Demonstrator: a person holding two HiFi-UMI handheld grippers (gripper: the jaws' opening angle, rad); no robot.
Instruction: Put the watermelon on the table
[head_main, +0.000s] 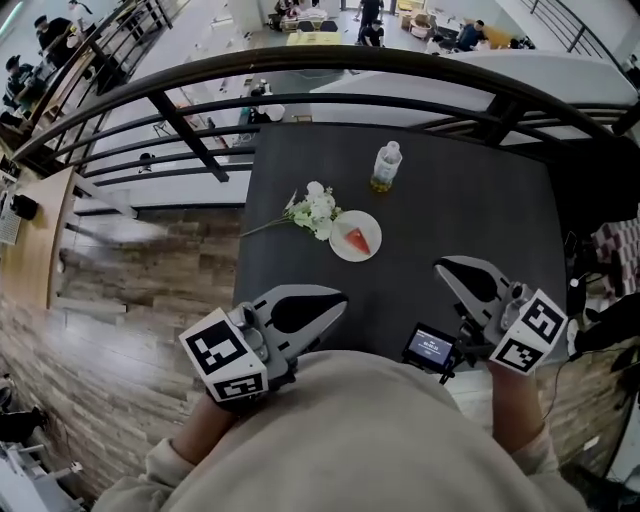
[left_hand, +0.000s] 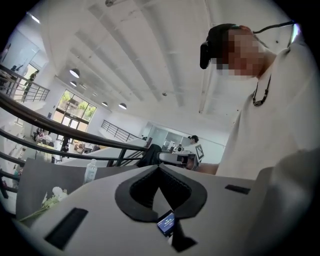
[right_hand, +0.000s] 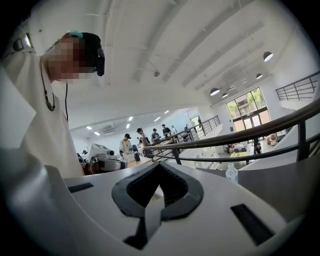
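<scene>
A red watermelon slice (head_main: 358, 240) lies on a small white plate (head_main: 341, 251) near the middle of the dark table (head_main: 470, 200). Both grippers hover at the table's near edge, close to the person's body and well short of the plate. In the head view my left gripper (head_main: 341, 298) points toward the table with its jaws together and nothing between them. My right gripper (head_main: 440, 266) is likewise shut and empty. The left gripper view shows its jaws (left_hand: 159, 166) meeting at the tip. So does the right gripper view (right_hand: 160, 165). The watermelon is not seen in either gripper view.
A sprig of white flowers (head_main: 315, 210) lies left of the plate, and a clear bottle (head_main: 386, 167) stands behind it. A black railing (head_main: 350, 100) runs along the table's far side above a lower floor. A small lit screen (head_main: 431, 346) sits between the grippers.
</scene>
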